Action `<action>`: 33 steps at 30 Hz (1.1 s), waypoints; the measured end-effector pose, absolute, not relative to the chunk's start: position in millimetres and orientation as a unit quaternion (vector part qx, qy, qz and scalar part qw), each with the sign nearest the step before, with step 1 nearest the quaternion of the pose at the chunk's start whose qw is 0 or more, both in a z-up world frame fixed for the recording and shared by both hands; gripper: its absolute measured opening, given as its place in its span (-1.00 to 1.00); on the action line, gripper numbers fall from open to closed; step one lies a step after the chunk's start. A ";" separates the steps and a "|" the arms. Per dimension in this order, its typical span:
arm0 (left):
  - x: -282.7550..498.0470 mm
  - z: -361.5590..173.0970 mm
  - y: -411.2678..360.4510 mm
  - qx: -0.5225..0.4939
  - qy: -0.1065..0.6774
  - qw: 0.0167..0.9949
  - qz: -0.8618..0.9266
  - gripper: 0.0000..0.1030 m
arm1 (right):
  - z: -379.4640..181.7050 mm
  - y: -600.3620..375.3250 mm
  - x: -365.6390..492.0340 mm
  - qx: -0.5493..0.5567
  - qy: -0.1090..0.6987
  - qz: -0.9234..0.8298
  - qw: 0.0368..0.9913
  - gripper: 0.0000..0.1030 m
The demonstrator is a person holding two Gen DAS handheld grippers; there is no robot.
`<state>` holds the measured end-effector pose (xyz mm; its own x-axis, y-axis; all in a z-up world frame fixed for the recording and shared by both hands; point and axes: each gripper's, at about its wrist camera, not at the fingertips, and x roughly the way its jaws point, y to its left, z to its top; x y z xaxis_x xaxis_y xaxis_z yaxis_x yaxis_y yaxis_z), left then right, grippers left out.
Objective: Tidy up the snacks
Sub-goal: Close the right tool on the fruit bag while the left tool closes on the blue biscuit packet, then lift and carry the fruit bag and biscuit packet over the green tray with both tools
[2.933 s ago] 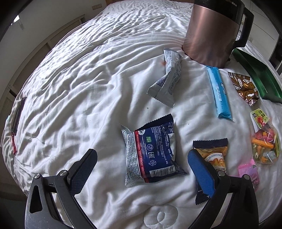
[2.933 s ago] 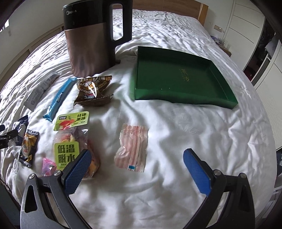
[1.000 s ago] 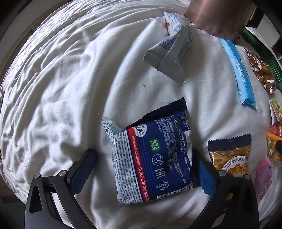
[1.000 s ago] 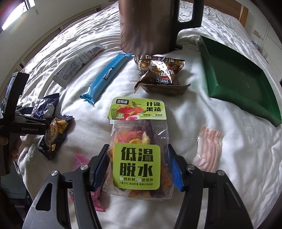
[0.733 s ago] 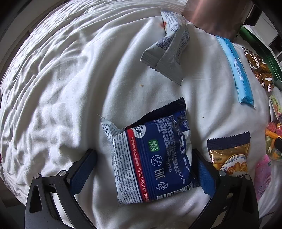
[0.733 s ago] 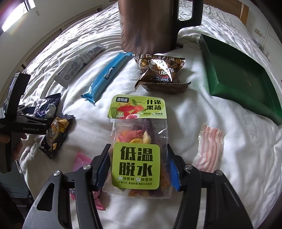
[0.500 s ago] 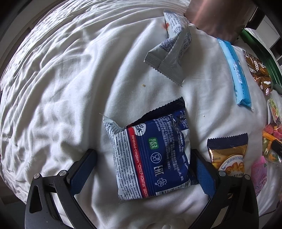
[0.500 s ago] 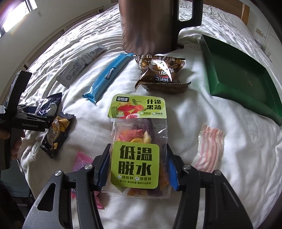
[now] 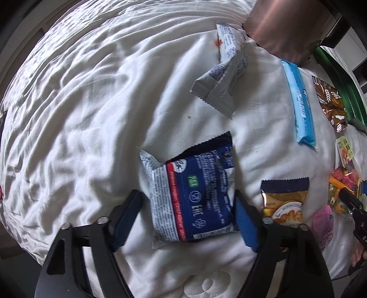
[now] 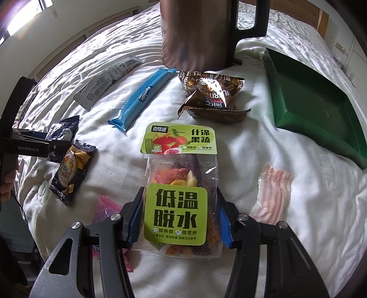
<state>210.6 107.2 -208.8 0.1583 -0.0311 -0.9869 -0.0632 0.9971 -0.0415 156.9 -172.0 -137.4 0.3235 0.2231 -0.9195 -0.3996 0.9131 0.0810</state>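
Left gripper (image 9: 187, 215) closing around blue biscuit packet (image 9: 192, 197); gold snack pack (image 9: 284, 204) just beside. Right gripper (image 10: 177, 220) clamps dried-fruit bag (image 10: 176, 183); pink candy (image 10: 105, 211) alongside, kettle (image 10: 197, 32) beyond.

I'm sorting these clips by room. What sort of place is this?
Most likely a bedroom: the snacks lie on a bed with a rumpled white quilt, a wooden headboard stands at its far end, and a window lights the wall beside it.
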 end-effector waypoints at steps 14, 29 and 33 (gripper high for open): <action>193.8 -195.9 84.1 -0.042 0.619 0.783 0.040 0.06 | -134.9 -174.6 155.6 -0.074 0.542 0.195 0.814 -0.04; 134.5 -117.9 99.2 -0.050 0.575 0.816 0.044 0.06 | -95.2 -178.9 138.6 -0.070 0.513 0.181 0.836 -0.05; 129.6 -85.4 94.3 -0.049 0.551 0.832 0.037 0.06 | -69.5 -184.3 132.7 -0.066 0.491 0.177 0.850 -0.05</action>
<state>129.6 94.3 -85.4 0.3902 0.0077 -0.9207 -0.1150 0.9925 -0.0405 132.7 -184.3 -69.5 0.4547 0.2359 -0.8588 -0.3665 0.9284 0.0610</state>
